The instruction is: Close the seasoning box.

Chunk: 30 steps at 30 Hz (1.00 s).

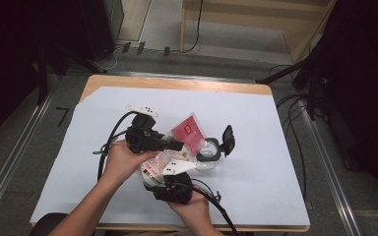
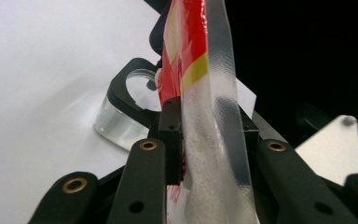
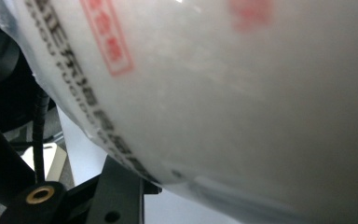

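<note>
Right claw [image 1: 170, 178], nearest: jaws part open around white belly of bag [image 1: 165, 160], grip uncertain. Left claw [image 1: 177, 145]: jaws about red top seal, contact unclear. Bag held above desk [image 1: 256, 172]. Beyond, clear container [image 1: 210, 153] open, unfilled; pouring not yet done.

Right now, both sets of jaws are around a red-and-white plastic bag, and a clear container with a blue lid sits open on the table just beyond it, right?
Nearly. The container has a black lid, not blue; the high view shows it. The rest holds: the bag sits between both sets of jaws.
</note>
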Each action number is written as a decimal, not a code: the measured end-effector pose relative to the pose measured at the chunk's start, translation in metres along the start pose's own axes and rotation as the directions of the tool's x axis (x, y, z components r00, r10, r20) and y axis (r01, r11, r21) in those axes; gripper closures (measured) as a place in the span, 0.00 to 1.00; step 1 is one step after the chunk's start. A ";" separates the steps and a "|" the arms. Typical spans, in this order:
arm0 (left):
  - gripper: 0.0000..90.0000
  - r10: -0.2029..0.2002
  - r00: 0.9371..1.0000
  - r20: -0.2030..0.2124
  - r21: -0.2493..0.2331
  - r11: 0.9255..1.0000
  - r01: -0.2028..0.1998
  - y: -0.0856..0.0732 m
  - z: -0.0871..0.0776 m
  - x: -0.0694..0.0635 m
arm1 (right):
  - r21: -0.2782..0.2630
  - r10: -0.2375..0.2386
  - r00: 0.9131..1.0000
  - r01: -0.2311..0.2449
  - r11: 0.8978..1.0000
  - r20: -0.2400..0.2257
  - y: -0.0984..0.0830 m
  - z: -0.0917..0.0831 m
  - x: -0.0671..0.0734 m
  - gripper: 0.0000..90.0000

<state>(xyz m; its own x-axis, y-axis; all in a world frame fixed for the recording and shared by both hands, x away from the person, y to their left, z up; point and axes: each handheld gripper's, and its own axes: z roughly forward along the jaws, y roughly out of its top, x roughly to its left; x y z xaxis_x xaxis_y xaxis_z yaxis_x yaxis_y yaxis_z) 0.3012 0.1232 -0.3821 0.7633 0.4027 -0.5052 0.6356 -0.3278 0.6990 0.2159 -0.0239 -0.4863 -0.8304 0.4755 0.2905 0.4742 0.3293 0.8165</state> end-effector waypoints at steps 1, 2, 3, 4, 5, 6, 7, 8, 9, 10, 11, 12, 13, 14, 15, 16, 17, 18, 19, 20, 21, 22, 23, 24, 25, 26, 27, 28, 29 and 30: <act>0.80 0.010 1.000 0.008 0.002 1.000 -0.010 0.000 -0.002 0.001 | -0.007 0.002 1.000 -0.002 1.000 -0.002 0.000 0.000 0.000 0.68; 0.80 0.006 1.000 0.016 -0.008 1.000 -0.006 0.000 -0.003 0.002 | -0.011 0.006 1.000 -0.006 1.000 -0.003 0.000 -0.001 0.000 0.68; 0.81 0.007 1.000 0.011 -0.010 1.000 -0.007 0.000 -0.004 0.003 | -0.017 0.010 1.000 -0.011 1.000 -0.010 0.001 -0.002 -0.001 0.68; 0.83 -0.007 1.000 0.007 -0.009 1.000 0.007 0.000 -0.004 0.003 | -0.021 0.012 1.000 -0.012 1.000 -0.011 0.001 -0.002 -0.001 0.68; 0.87 -0.022 1.000 0.004 0.003 1.000 0.022 0.000 -0.005 0.004 | -0.018 0.014 1.000 -0.014 1.000 -0.009 0.002 -0.003 -0.001 0.68; 0.90 -0.034 0.999 0.004 0.012 0.999 0.034 0.002 -0.005 0.004 | -0.014 0.005 1.000 -0.005 1.000 0.001 0.002 -0.003 0.000 0.67; 0.93 -0.042 0.999 -0.003 0.017 0.999 0.042 0.002 -0.004 0.004 | -0.004 -0.013 1.000 0.013 1.000 0.011 0.003 -0.002 0.002 0.67; 0.94 -0.041 0.999 -0.025 0.024 0.999 0.041 0.004 -0.003 0.002 | 0.002 -0.020 1.000 0.020 1.000 0.016 0.004 -0.002 0.003 0.67; 0.95 -0.045 0.998 -0.043 0.048 0.998 0.047 0.006 -0.001 0.000 | 0.007 -0.026 0.999 0.026 1.000 0.018 0.005 -0.001 0.004 0.67; 0.95 -0.044 0.997 -0.060 0.059 0.997 0.048 0.007 0.001 -0.002 | 0.020 -0.025 1.000 0.025 0.999 0.018 0.007 0.000 0.005 0.67; 0.95 -0.047 0.996 -0.079 0.074 0.996 0.053 0.010 0.003 -0.004 | 0.025 -0.028 0.999 0.028 0.999 0.018 0.007 0.000 0.005 0.67; 0.95 -0.050 0.995 -0.084 0.084 0.995 0.057 0.011 0.005 -0.005 | 0.024 -0.035 0.999 0.034 0.999 0.020 0.008 0.001 0.006 0.67; 0.94 -0.050 0.994 -0.096 0.092 0.994 0.058 0.013 0.006 -0.007 | 0.028 -0.044 0.999 0.043 0.999 0.024 0.008 0.001 0.006 0.67; 0.94 -0.050 0.994 -0.101 0.105 0.993 0.061 0.015 0.008 -0.008 | 0.028 -0.053 0.998 0.052 0.998 0.034 0.008 0.001 0.007 0.66; 0.94 -0.056 0.992 -0.109 0.105 0.992 0.067 0.016 0.010 -0.009 | 0.031 -0.062 0.997 0.061 0.998 0.048 0.009 0.001 0.008 0.65; 0.94 -0.056 0.992 -0.116 0.121 0.990 0.070 0.019 0.012 -0.010 | 0.032 -0.069 0.996 0.067 0.997 0.054 0.009 0.001 0.009 0.65; 0.93 -0.061 0.991 -0.119 0.130 0.989 0.077 0.020 0.013 -0.010 | 0.036 -0.068 0.996 0.066 0.997 0.059 0.010 0.000 0.009 0.66; 0.93 -0.062 0.991 -0.119 0.135 0.988 0.078 0.023 0.015 -0.011 | 0.034 -0.068 0.996 0.066 0.997 0.064 0.010 0.000 0.009 0.67; 0.92 -0.072 0.991 -0.114 0.143 0.986 0.088 0.025 0.016 -0.011 | 0.034 -0.063 0.996 0.061 0.998 0.062 0.011 -0.001 0.008 0.67; 0.91 -0.080 0.991 -0.105 0.149 0.984 0.095 0.028 0.017 -0.011 | 0.025 -0.054 0.997 0.052 0.998 0.060 0.012 -0.002 0.007 0.67; 0.90 -0.086 0.991 -0.102 0.151 0.983 0.101 0.032 0.018 -0.011 | 0.019 -0.042 0.998 0.041 0.999 0.054 0.013 -0.004 0.006 0.67; 0.89 -0.089 0.992 -0.093 0.154 0.983 0.102 0.035 0.018 -0.011 | 0.014 -0.030 0.998 0.029 0.999 0.049 0.014 -0.005 0.005 0.68; 0.88 -0.093 0.992 -0.084 0.160 0.982 0.105 0.039 0.019 -0.011 | 0.009 -0.017 0.999 0.017 1.000 0.044 0.016 -0.007 0.004 0.68; 0.87 -0.088 0.993 -0.083 0.155 0.983 0.100 0.042 0.018 -0.011 | 0.000 -0.009 0.999 0.009 1.000 0.038 0.017 -0.009 0.003 0.68; 0.87 -0.089 0.993 -0.079 0.153 0.983 0.101 0.045 0.018 -0.013 | -0.005 0.004 1.000 -0.004 1.000 0.030 0.019 -0.010 0.002 0.68; 0.87 -0.083 0.993 -0.078 0.150 0.984 0.094 0.046 0.018 -0.013 | -0.012 0.018 1.000 -0.018 1.000 0.021 0.020 -0.012 0.001 0.68; 0.86 -0.082 0.994 -0.074 0.142 0.986 0.092 0.047 0.017 -0.014 | -0.017 0.020 1.000 -0.020 1.000 0.018 0.021 -0.013 0.000 0.68; 0.86 -0.078 0.995 -0.069 0.134 0.987 0.087 0.046 0.016 -0.015 | -0.022 0.018 1.000 -0.018 1.000 0.016 0.021 -0.014 0.000 0.68; 0.86 -0.077 0.995 -0.068 0.130 0.988 0.085 0.046 0.016 -0.014 | -0.024 0.026 1.000 -0.026 0.999 0.009 0.022 -0.015 -0.001 0.68; 0.86 -0.072 0.995 -0.075 0.135 0.987 0.081 0.045 0.016 -0.015 | -0.024 0.025 1.000 -0.025 0.999 0.007 0.022 -0.015 -0.001 0.68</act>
<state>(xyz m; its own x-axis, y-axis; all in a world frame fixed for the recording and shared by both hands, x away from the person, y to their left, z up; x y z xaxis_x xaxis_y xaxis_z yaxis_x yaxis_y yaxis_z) 0.3208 0.0888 -0.3511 0.7049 0.4883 -0.5144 0.7054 -0.4066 0.5806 0.2231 -0.0293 -0.4615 -0.8161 0.4893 0.3075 0.4878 0.2981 0.8205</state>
